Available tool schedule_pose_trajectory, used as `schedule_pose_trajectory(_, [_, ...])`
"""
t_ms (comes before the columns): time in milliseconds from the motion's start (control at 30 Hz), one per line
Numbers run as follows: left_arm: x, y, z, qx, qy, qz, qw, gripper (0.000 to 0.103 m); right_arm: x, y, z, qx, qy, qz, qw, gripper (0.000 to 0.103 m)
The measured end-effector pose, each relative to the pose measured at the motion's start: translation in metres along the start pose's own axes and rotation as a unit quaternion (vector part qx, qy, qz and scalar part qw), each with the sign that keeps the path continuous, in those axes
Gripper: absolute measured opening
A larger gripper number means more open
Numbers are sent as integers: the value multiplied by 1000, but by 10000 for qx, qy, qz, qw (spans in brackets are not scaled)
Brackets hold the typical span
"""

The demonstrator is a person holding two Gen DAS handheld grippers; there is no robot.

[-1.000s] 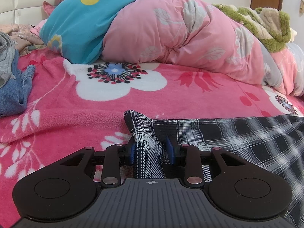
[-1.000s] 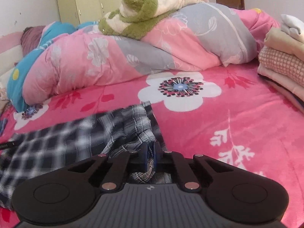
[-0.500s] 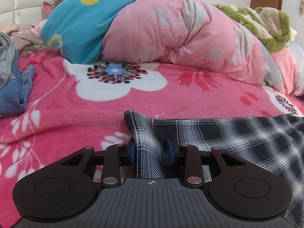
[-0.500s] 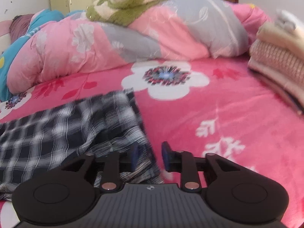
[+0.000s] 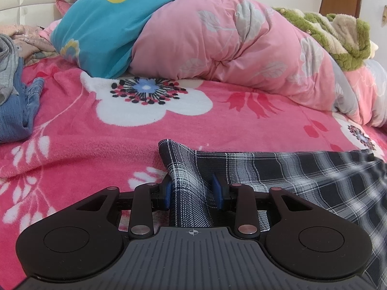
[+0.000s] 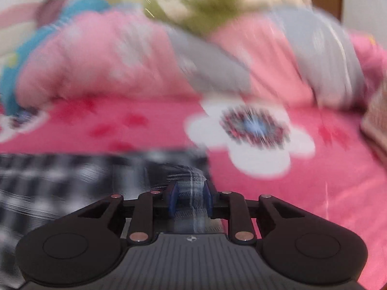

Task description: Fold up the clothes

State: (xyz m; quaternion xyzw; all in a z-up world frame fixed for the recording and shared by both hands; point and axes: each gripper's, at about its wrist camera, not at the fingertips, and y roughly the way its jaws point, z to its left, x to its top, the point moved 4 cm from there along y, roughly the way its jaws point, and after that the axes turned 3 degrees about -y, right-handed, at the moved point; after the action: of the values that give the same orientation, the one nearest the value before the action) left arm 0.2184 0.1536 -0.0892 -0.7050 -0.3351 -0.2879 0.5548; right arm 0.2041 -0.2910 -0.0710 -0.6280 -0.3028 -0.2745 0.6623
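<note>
A black-and-white plaid garment (image 5: 302, 176) lies spread on the pink flowered blanket (image 5: 96, 145). My left gripper (image 5: 192, 189) is shut on a raised fold at the garment's left corner, and the cloth fills the gap between the blue pads. The right wrist view is blurred by motion. There the plaid garment (image 6: 72, 181) reaches in from the left, and its far right corner sits between the fingers of my right gripper (image 6: 190, 198). Those jaws are closing around the cloth with a gap still between them.
A pink and grey quilt (image 5: 229, 48) and a teal pillow (image 5: 101, 24) are heaped along the back. Green fleece (image 5: 338, 38) lies on the quilt. Blue jeans and grey clothes (image 5: 17, 111) sit at the left. A stack of folded clothes (image 6: 377, 120) stands at the right.
My right gripper let go of the bunched plaid cloth, opened, and swept to the garment's far right corner, which now sits between its jaws. The left gripper kept still.
</note>
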Motion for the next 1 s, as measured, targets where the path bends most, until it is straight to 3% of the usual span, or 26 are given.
schedule_pose_trajectory(100, [0, 0, 0, 4, 6, 0, 10000, 32, -2, -2, -11, 174, 549, -29, 9983, 25])
schedule_pose_trajectory(233, [-1, -1, -1, 29, 32, -11, 10000, 32, 8, -21, 2, 0, 324, -189, 9993, 26])
schedule_pose_trajectory(367, [0, -1, -1, 16, 9, -8, 10000, 32, 27, -36, 27, 317, 155, -430, 9985, 27])
schedule_pose_trajectory(600, [0, 0, 1, -31, -63, 13, 10000, 32, 41, 22, 80, 1202, 263, 293, 9920, 27])
schedule_pose_trajectory(733, [1, 0, 2, -66, -115, 42, 9999, 33, 42, 65, 85, 1073, 680, 693, 9895, 25])
schedule_pose_trajectory(800, [1, 0, 2, -67, -114, 46, 9999, 33, 47, 72, 84, 827, 840, 641, 9910, 24])
schedule_pose_trajectory(900, [1, 0, 2, -68, -115, 58, 9999, 33, 51, 62, 83, 500, 960, 463, 9930, 26])
schedule_pose_trajectory(1000, [2, 0, 3, -87, -139, 69, 9998, 33, 46, 29, 94, 747, 767, 175, 9941, 27])
